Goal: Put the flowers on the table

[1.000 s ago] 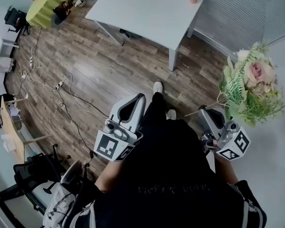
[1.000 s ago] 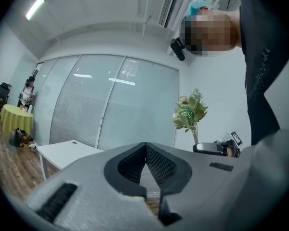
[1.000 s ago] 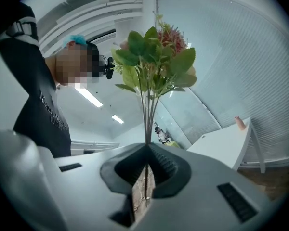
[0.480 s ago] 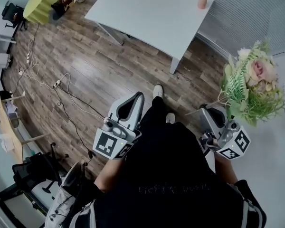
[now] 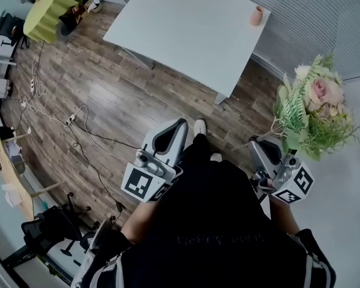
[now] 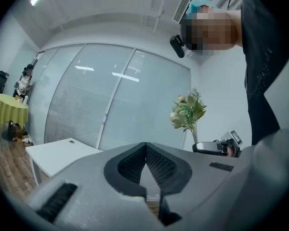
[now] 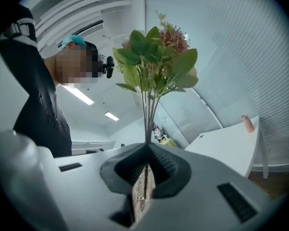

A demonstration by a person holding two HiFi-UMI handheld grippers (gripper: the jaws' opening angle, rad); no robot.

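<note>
Clamping flowers (image 5: 312, 110) by stems in right gripper (image 7: 147, 153); carrying left gripper (image 6: 145, 150) jaws together, empty; facing white table (image 5: 186, 29), bare except pink vase (image 5: 257, 15) at corner edge.

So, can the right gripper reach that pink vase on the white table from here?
Probably not yet. The right gripper, shut on the flowers, hangs beside the person, and the pink vase stands at the far corner of the table. Only bare floor lies between, so stepping closer should do.
</note>
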